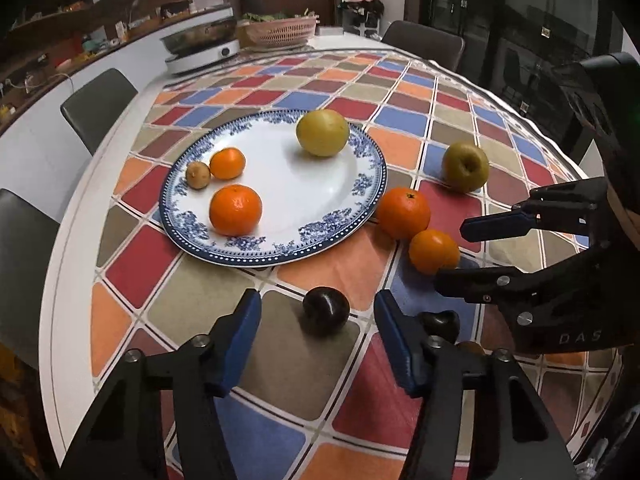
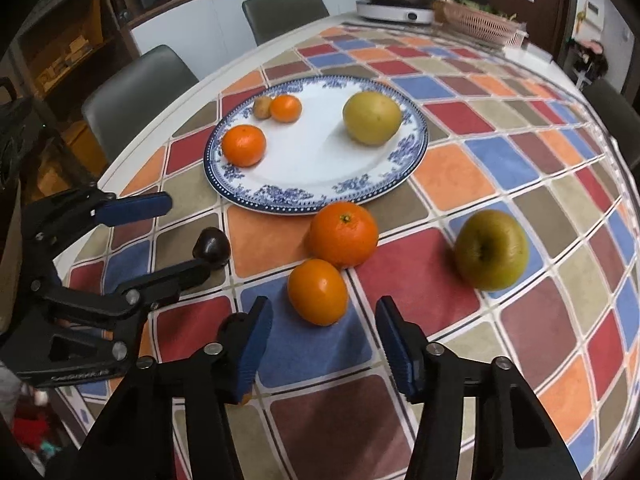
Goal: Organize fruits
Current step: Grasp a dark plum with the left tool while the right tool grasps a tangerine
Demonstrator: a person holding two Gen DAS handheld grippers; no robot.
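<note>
Fruit lies partly on the blue-rimmed plate (image 1: 370,196) and partly on the checked tablecloth (image 1: 352,268). On the plate sit a yellow pear (image 1: 322,133), two oranges and a small brown fruit. The left gripper (image 1: 318,334) stands partly open with a dark plum (image 1: 325,310) just ahead between its fingers, not pinched. The right gripper (image 2: 324,338) is likewise parted around a small orange (image 2: 317,292) on the cloth, beside a bigger orange (image 2: 344,234) and a green apple (image 2: 491,249).

We count four round orange citrus fruits (image 2: 344,234), two yellow-green pears (image 2: 491,249), two dark plums (image 1: 325,311), one brown kiwi (image 1: 198,175), one blue-rimmed white plate (image 1: 320,200).
</note>
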